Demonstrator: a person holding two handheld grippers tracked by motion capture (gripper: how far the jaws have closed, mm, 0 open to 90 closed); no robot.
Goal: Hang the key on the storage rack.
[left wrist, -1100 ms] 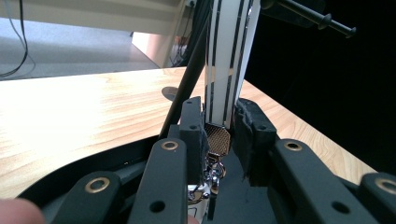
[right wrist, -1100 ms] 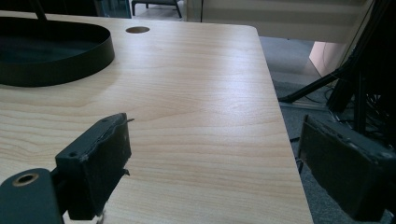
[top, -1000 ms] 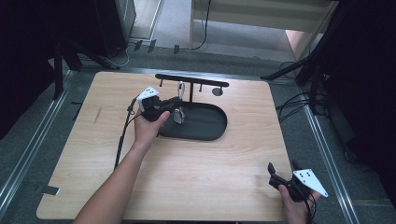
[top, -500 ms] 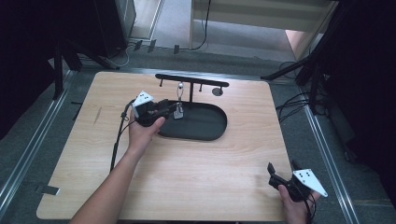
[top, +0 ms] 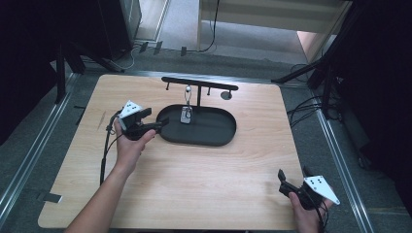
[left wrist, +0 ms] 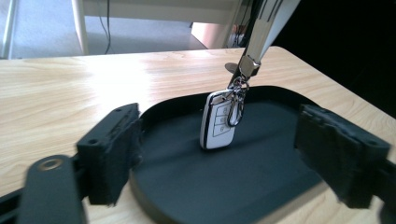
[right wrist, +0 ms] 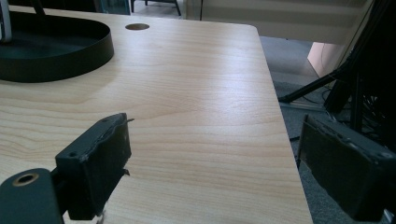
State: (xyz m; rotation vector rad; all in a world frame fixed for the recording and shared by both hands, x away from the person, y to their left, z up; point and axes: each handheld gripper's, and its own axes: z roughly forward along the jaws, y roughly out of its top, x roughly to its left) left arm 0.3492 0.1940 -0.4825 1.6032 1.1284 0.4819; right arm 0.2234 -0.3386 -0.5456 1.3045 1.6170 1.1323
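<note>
A white car key fob [top: 186,114] hangs by a ring and a pale strap [left wrist: 261,28] from the black hook rack [top: 199,83]. Its lower end reaches the floor of the black oval tray [top: 214,141]. My left gripper [top: 158,119] is held at the tray's left rim, pointing at the fob. Its jaws have just been opening and stand wide with nothing between them. In the left gripper view the fob [left wrist: 218,123] hangs upright beyond the left gripper [left wrist: 219,154], apart from both pads. My right gripper [top: 293,177] is open near the table's front right corner.
A round hole [top: 226,95] in the tabletop lies behind the tray's right end. Metal rails run along both sides of the table. In the right gripper view the table's right edge [right wrist: 285,140] is close by, with dark stand legs on the floor beyond it.
The left gripper has drawn back leftward from the key fob to the tray's rim, and its jaws have gone from shut to wide open. The fob stays hanging. The right hand has kept still.
</note>
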